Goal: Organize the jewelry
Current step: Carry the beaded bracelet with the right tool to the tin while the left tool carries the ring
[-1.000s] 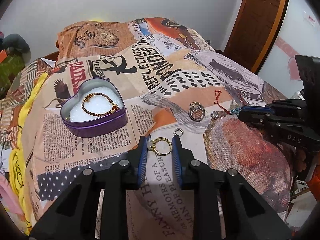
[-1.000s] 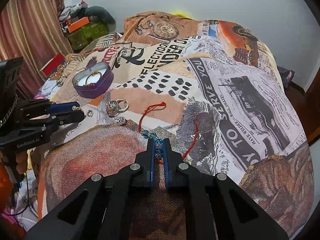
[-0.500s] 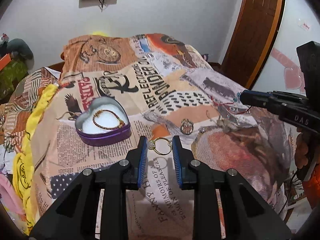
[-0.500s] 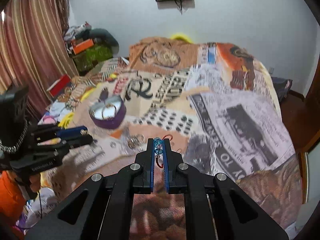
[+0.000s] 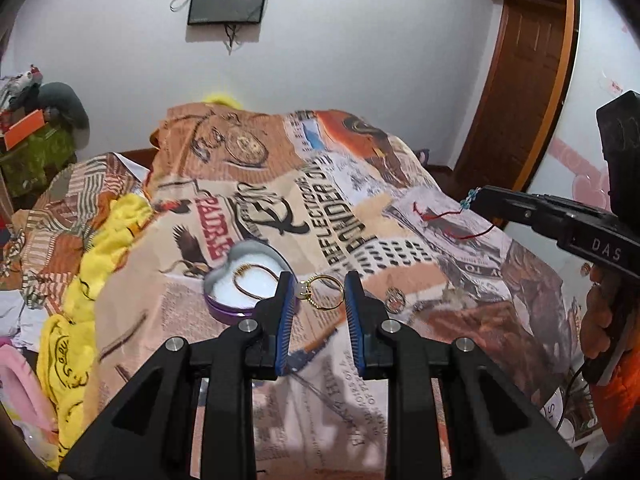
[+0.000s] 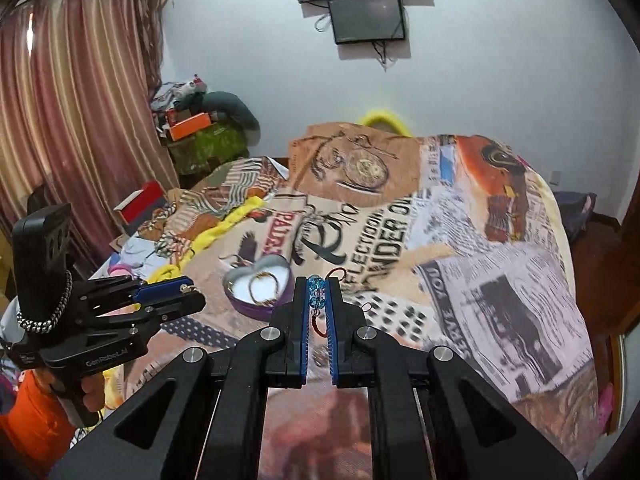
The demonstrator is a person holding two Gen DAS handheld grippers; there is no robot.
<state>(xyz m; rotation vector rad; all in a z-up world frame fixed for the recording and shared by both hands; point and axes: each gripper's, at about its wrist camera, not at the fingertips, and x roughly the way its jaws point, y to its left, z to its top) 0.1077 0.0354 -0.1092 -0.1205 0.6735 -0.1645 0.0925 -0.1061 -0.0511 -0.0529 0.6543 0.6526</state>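
My left gripper (image 5: 321, 289) is shut on a gold ring (image 5: 322, 291) and holds it in the air above the bed. My right gripper (image 6: 317, 295) is shut on a blue-bead bracelet (image 6: 317, 294) with a red cord hanging below it. In the left wrist view the right gripper (image 5: 474, 196) is at the right with the red cord (image 5: 448, 222) trailing from it. A purple heart-shaped box (image 5: 240, 280) holding a gold chain bracelet (image 5: 256, 278) lies on the bed; it also shows in the right wrist view (image 6: 256, 288).
A round pendant (image 5: 394, 299) and small loose pieces lie on the newspaper-print bedspread (image 5: 360, 220) right of the box. A yellow cloth (image 5: 100, 264) lies along the bed's left side. A door (image 5: 520, 80) is at the far right.
Both grippers have risen well above the bed, each carrying its piece. The bracelet's red cord has come off the bedspread and now hangs free.
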